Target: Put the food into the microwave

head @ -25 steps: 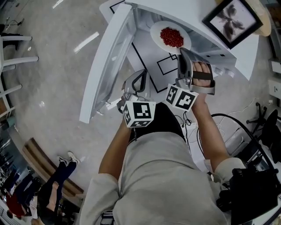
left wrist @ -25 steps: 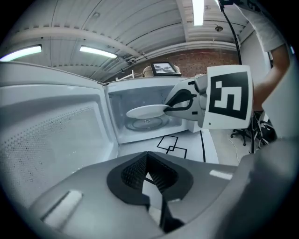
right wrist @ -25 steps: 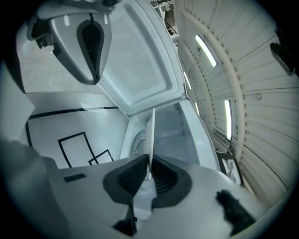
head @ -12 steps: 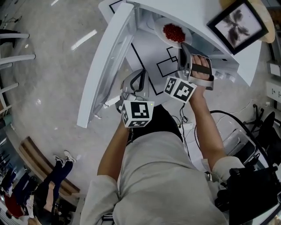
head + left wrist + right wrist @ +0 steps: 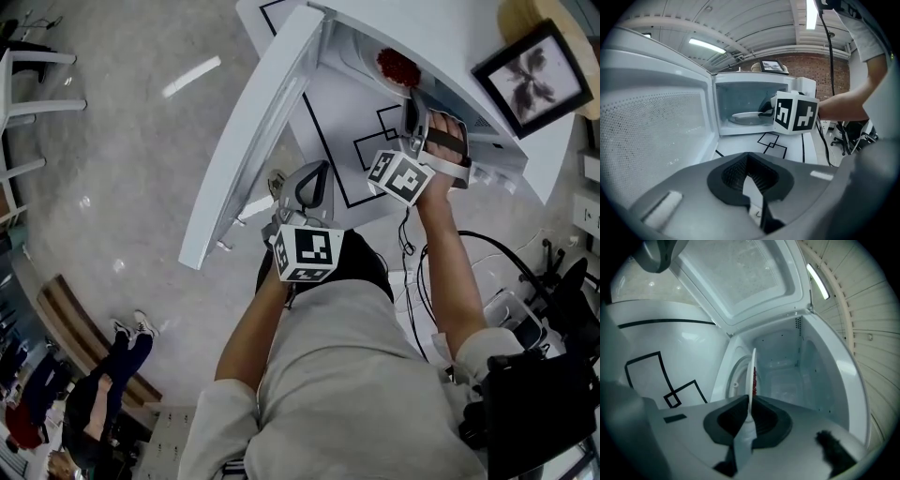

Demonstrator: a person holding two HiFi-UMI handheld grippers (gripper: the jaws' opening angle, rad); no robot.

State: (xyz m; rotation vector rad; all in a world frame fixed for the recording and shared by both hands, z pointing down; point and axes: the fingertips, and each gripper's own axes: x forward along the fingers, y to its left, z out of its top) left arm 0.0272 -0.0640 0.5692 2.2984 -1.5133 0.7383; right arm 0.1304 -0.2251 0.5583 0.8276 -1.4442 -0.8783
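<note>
A white plate (image 5: 392,79) with red food (image 5: 397,66) is passing into the open microwave (image 5: 441,37), half under its top. My right gripper (image 5: 413,101) is shut on the plate's near rim. In the right gripper view the plate (image 5: 753,371) stands edge-on between the jaws, the food (image 5: 753,380) beside it, over the glass turntable (image 5: 733,380). The microwave door (image 5: 248,141) hangs wide open at the left. My left gripper (image 5: 312,176) hovers shut and empty near the table's front edge. From it I see the plate (image 5: 747,117) inside the cavity and the right gripper's marker cube (image 5: 794,112).
The microwave sits on a white table (image 5: 323,117) with black square outlines. A framed picture (image 5: 530,70) rests on the microwave's top. Cables and a black chair (image 5: 562,281) are at the right. White furniture (image 5: 28,94) stands at the far left, and people (image 5: 94,403) at lower left.
My right gripper has carried the plate forward and a little down, from the microwave's mouth further into the cavity. The left gripper has stayed near the table's front edge.
</note>
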